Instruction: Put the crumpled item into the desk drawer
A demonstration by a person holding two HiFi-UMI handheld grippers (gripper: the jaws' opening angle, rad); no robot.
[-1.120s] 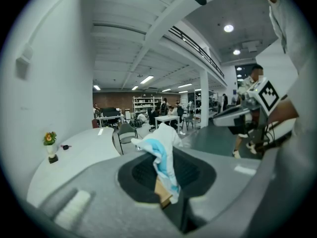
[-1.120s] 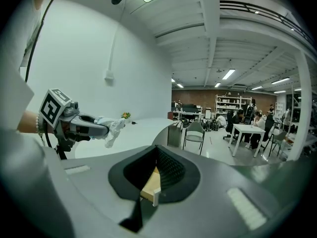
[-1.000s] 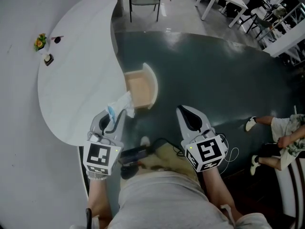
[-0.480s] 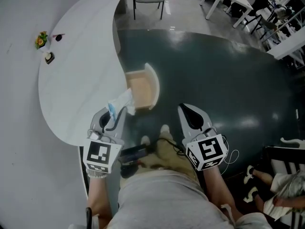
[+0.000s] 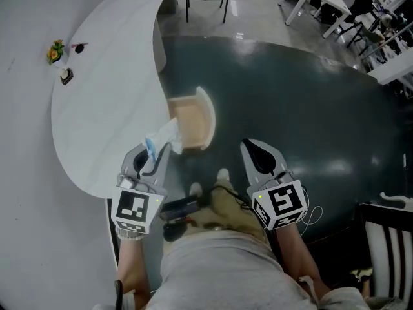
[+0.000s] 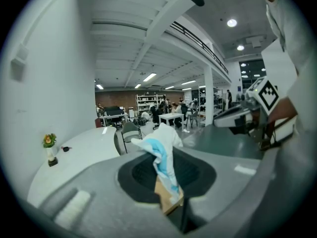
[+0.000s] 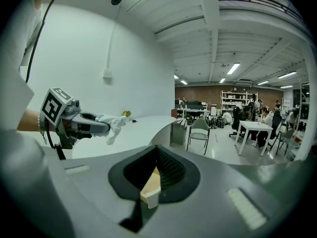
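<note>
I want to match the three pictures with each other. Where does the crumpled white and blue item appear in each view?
Head view: crumpled item, left of centre, in the left gripper, beside the open drawer.
Left gripper view: centre, slightly below the middle.
Right gripper view: middle left, at the tip of the left gripper.
Shared landmark: the flower pot on the white desk, seen in all three.

- drawer: its back part was hidden under the desk.
- crumpled item, at the desk's near edge: lower end was buried between the left gripper jaws.
- small objects on the desk's far side: too small to identify.
- striped chair, well right of the desk: was cut off by the frame edge.
</note>
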